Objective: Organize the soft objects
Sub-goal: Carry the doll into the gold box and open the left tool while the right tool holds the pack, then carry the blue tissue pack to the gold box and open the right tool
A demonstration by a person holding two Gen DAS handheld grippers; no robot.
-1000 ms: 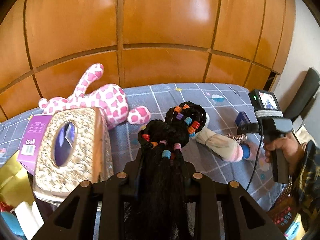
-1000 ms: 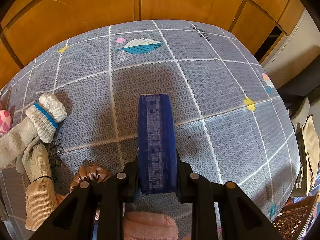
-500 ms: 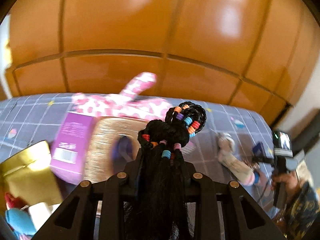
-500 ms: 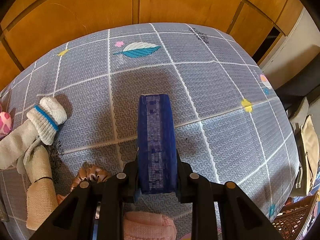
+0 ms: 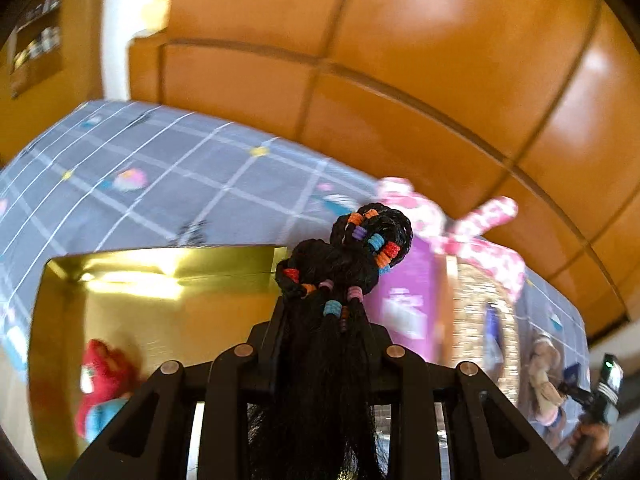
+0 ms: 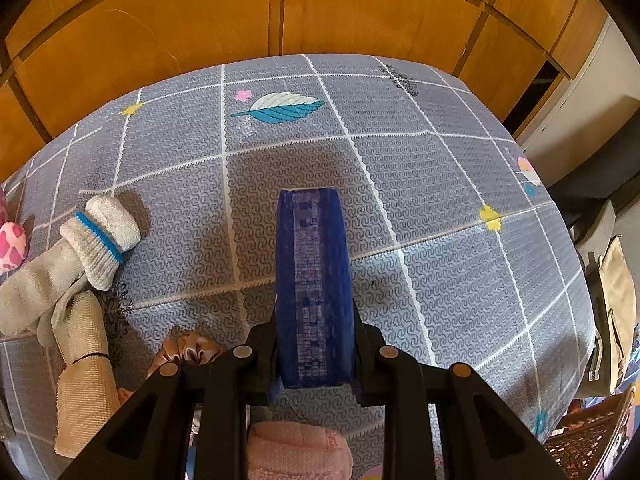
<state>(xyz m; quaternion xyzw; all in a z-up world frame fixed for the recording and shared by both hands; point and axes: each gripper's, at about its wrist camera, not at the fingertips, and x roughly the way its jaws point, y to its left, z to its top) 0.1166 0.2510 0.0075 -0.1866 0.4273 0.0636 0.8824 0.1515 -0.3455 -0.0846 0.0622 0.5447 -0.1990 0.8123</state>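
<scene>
My left gripper [image 5: 320, 320] is shut on a black braided hairpiece [image 5: 352, 256] with coloured beads, held above the near right edge of a gold box [image 5: 160, 304]. A red and blue soft toy [image 5: 102, 384] lies inside the box. My right gripper [image 6: 314, 344] is shut on a blue packet [image 6: 314, 280], held over the grey patterned mat [image 6: 400, 168]. White socks [image 6: 96, 236], a beige cloth [image 6: 82, 364], a pink towel [image 6: 296, 448] and a brown scrunchie [image 6: 188, 350] lie at its lower left.
A pink spotted plush [image 5: 476, 232], a purple box [image 5: 404, 304] and a silver tissue box [image 5: 480, 312] sit right of the gold box. Wooden panels [image 6: 200, 20] back the mat. A woven basket [image 6: 592, 444] and a bag [image 6: 612, 304] are off the mat's right edge.
My left gripper has swung left with the hairpiece, from over the tissue box and plush to over the gold box. The right gripper has stayed almost still.
</scene>
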